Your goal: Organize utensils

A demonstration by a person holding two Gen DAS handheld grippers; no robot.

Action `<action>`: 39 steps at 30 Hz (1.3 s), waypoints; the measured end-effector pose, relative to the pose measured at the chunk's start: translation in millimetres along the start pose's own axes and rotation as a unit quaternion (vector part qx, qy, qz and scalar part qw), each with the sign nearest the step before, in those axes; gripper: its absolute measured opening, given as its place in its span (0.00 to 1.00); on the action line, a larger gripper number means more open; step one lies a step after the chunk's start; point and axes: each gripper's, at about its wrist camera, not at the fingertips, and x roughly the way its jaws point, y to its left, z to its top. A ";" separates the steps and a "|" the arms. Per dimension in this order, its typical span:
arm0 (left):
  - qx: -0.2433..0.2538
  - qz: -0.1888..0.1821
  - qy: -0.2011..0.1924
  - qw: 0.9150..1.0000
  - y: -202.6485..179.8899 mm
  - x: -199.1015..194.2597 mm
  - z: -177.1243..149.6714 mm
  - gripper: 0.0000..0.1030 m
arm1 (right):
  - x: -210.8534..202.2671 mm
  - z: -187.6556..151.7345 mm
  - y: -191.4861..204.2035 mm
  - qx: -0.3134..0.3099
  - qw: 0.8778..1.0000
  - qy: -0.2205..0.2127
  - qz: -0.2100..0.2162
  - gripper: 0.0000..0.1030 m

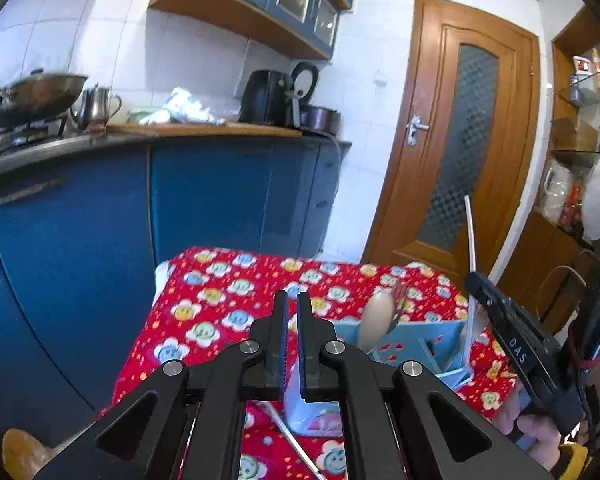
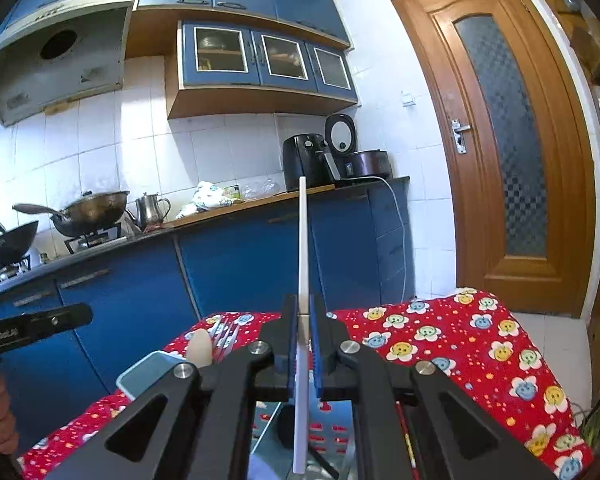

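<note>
My right gripper (image 2: 304, 316) is shut on a long white chopstick (image 2: 302, 248) that stands upright between its jaws; the stick also shows in the left wrist view (image 1: 471, 236), above the blue utensil holder (image 1: 420, 346). The holder has a wooden spoon (image 1: 376, 318) and dark-handled utensils standing in it; the spoon tip also shows in the right wrist view (image 2: 201, 346). My left gripper (image 1: 293, 304) is nearly shut and empty, just left of the holder. A white cup-like object (image 1: 312, 410) and another white stick (image 1: 296, 438) lie under it on the red flowered tablecloth (image 1: 220, 312).
Blue kitchen cabinets (image 1: 100, 240) stand close behind the table, with woks, a kettle and an air fryer (image 2: 304, 162) on the counter. A wooden door (image 2: 508, 152) is at the right. The table's right part (image 2: 480, 344) holds only the cloth.
</note>
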 end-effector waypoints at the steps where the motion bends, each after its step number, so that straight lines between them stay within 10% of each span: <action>1: -0.004 0.003 0.007 1.000 3.9 3.4 -2.6 0.03 | 3.0 -1.7 0.6 -0.002 1.000 0.001 0.000 0.07; 11: -0.024 0.010 0.057 0.998 21.2 31.0 -19.9 0.04 | 10.6 -18.8 -7.7 0.002 0.999 0.041 0.001 0.09; 21: -0.041 0.020 0.116 0.992 31.1 58.3 -33.5 0.27 | -8.1 -7.7 -4.5 0.010 0.998 0.053 0.021 0.41; 39: -0.113 0.026 0.223 0.968 50.5 109.2 -63.0 0.27 | -70.9 -9.1 -13.5 0.015 0.997 0.070 0.001 0.45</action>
